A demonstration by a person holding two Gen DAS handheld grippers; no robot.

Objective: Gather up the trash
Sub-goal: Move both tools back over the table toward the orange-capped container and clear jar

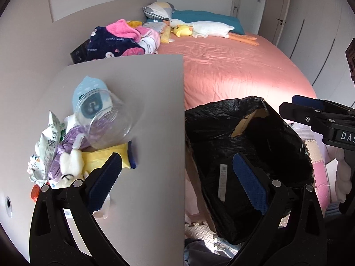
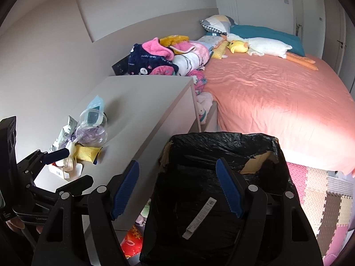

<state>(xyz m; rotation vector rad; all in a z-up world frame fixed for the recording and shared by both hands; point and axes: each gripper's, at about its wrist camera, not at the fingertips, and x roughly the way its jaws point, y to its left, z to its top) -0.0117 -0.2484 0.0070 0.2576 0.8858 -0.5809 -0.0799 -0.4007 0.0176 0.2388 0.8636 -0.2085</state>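
While both grippers' fingers (image 1: 115, 173) gape empty, trash pile (image 1: 73, 146) crowds nightstand (image 1: 153, 133); lined bin (image 2: 221, 155) beside bed (image 2: 277, 102).

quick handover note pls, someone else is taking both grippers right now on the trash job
Left gripper: open, empty, over the edge of the nightstand near the trash pile.
Right gripper: open, empty, above the bin.
Things: clear plastic cup, yellow wrapper, snack packet and purple wrapper are heaped on the nightstand's far left. The black-bagged bin stands on the floor between nightstand and bed.
Done: one long paper slip lies in the bin.
Left: move the heap into the bin.
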